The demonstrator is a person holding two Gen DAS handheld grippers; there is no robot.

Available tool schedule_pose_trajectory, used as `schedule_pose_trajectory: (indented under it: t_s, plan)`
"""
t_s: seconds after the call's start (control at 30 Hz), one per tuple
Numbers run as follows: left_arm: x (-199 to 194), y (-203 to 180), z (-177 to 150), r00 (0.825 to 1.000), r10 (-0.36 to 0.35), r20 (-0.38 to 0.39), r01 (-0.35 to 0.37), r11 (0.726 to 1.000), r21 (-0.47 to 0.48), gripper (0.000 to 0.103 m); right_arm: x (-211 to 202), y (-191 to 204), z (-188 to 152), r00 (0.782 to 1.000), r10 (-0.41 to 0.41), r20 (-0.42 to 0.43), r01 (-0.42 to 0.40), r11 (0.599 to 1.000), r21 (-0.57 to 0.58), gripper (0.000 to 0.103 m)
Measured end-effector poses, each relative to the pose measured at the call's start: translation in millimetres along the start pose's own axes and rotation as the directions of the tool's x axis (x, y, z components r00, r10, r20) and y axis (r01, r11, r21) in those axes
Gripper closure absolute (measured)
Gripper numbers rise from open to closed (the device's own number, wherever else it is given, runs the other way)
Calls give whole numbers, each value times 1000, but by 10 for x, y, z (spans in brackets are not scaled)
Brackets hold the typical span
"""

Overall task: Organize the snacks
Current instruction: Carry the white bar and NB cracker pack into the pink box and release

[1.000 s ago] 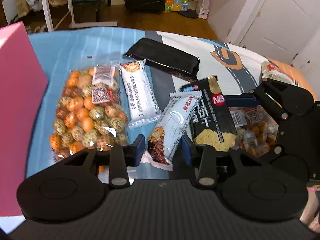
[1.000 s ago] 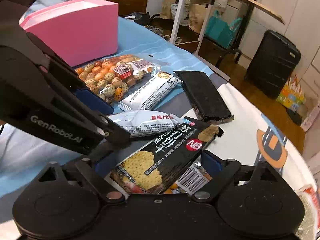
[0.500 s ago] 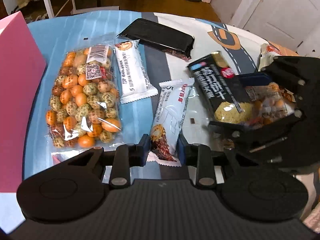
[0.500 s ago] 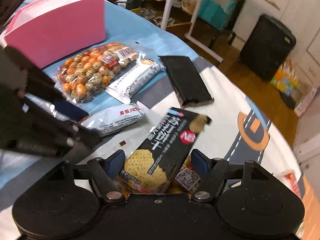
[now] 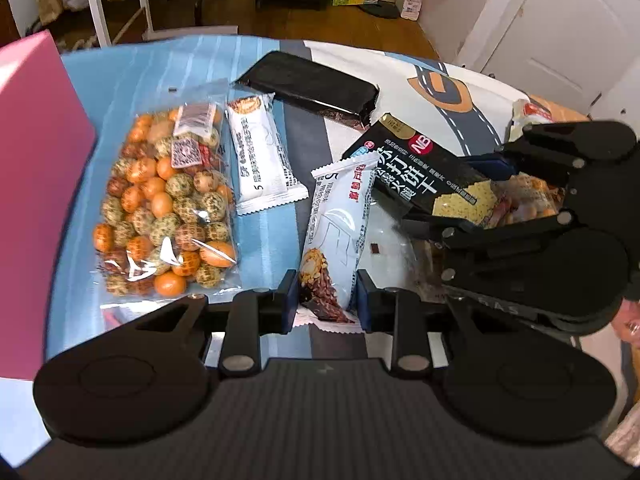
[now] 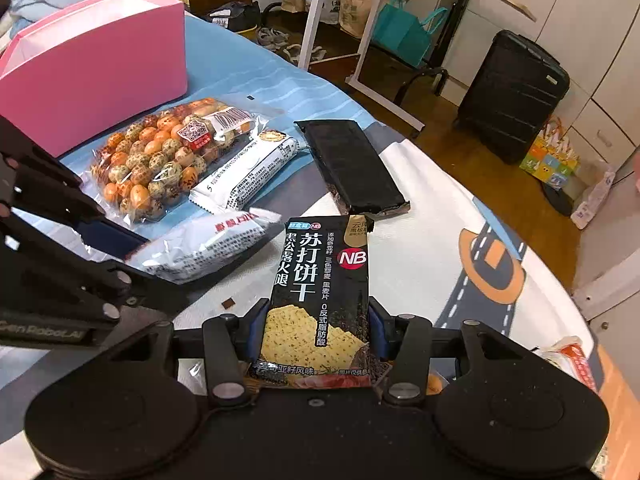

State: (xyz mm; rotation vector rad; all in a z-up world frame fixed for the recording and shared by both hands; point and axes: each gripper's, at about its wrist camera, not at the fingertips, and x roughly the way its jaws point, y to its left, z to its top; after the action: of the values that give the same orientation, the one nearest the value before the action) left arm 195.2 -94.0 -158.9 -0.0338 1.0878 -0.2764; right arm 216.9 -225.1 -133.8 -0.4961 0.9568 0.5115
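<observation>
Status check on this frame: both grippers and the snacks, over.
Left gripper shut on pale-blue bar. Right gripper shut on black cracker pack. Pink box open, unobstructed.

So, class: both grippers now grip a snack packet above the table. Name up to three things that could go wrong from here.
1. The left gripper pinches the pale snack bar only at its end, so it may swing or slip.
2. The right gripper holds the black cracker pack right beside the left gripper; the two could collide.
3. The pink box stands beyond the nut bag, which a low carry could drag.
</observation>
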Motion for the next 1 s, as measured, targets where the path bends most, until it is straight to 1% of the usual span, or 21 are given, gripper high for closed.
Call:
schedule_pose_trajectory:
  t_s: [0.07, 0.13, 0.23, 0.33, 0.4, 0.73, 0.9, 1.0]
  plan:
    - [-67, -43, -19, 1000, 23, -2, -23, 1000, 20, 75, -45, 2, 12, 1000, -9, -18, 9, 1000, 0, 49]
    - [-140, -61, -52, 1000, 30, -4, -30, 999, 28, 75, -96, -17, 10, 999, -17, -43, 18, 1000, 14, 49]
    - [-244, -86, -121, 999, 41, -20, -41, 998, 40, 75, -216, -71, -60, 997, 23, -71, -19, 999, 50, 49]
    - [-373, -90, -215, 998, 54, -30, -52, 997, 49, 75, -355, -72, -121, 996, 53, -66, -49, 997, 57, 49]
    - [-460, -81, -264, 998, 47, -37, -45, 998, 44, 75, -446, -65, -139, 995, 76, -58, -72, 995, 68, 49]
    - [-919, -32, -550, 997, 49, -54, -48, 999, 20, 75, -946, 128, -278, 993, 115, -16, -113, 991, 76, 49]
    - [-1133, 61, -680, 998, 55, -38, -55, 998, 6, 75, -1187, 294, -328, 987, 158, 18, -159, 985, 60, 49]
    - [-1262, 138, -766, 997, 73, -28, -73, 997, 0, 75, -1258, 424, -409, 985, 169, 16, -170, 984, 57, 49]
